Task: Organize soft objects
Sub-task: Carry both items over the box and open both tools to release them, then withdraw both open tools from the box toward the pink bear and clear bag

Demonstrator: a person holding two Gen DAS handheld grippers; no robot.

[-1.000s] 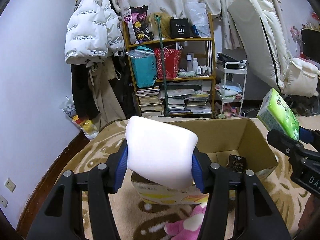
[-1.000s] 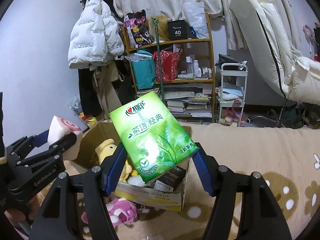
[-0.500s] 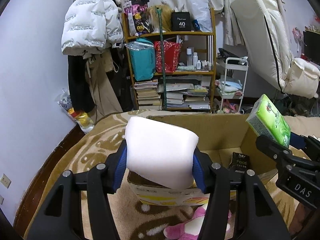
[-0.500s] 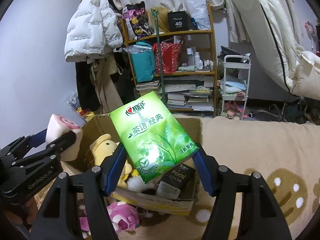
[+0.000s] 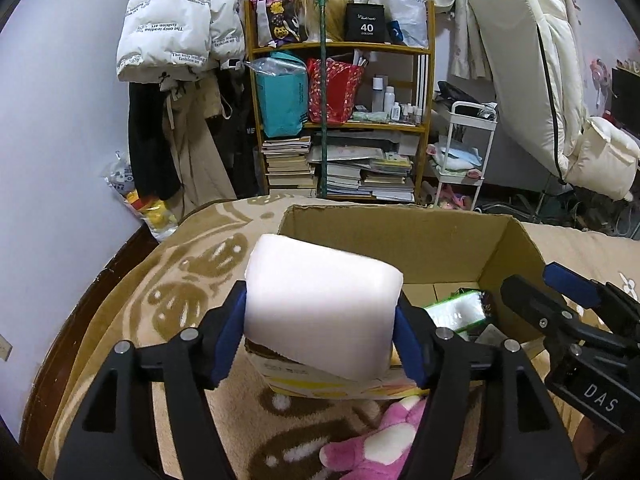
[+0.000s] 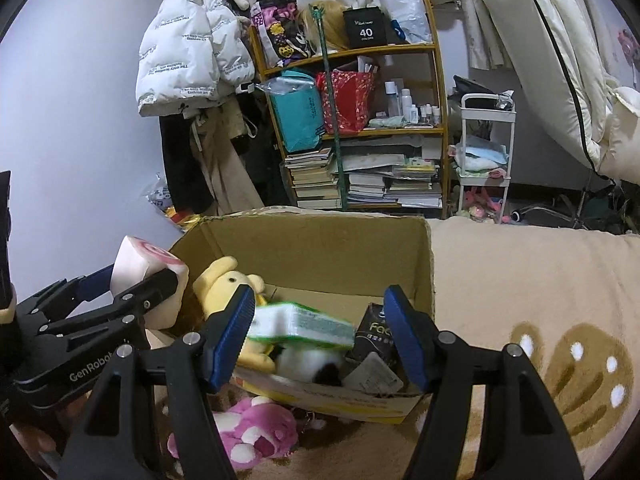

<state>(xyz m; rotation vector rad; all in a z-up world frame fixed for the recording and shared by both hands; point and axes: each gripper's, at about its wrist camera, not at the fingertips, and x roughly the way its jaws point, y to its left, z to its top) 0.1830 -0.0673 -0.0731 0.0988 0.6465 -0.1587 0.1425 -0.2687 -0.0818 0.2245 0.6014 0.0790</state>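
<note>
My left gripper (image 5: 320, 320) is shut on a white soft block (image 5: 320, 304) and holds it above the near left rim of an open cardboard box (image 5: 392, 240). From the right wrist the block shows a pink swirl end (image 6: 148, 264). My right gripper (image 6: 320, 332) is open over the box (image 6: 320, 240). The green tissue pack (image 6: 304, 322) is blurred between the open jaws, inside the box, on top of a yellow plush (image 6: 228, 284) and a black-and-white plush (image 6: 308, 364). A black pack (image 6: 374, 336) stands at the box's right.
A pink plush (image 6: 248, 432) lies on the patterned blanket (image 6: 520, 280) in front of the box. A bookshelf (image 5: 340, 120), hanging coats (image 5: 180, 32), a white cart (image 5: 464, 152) and a folded mattress (image 5: 540, 80) stand behind.
My right gripper opened and let go of the green tissue pack, which dropped into the box. Both grippers moved closer over the box. The left gripper still holds the white block.
</note>
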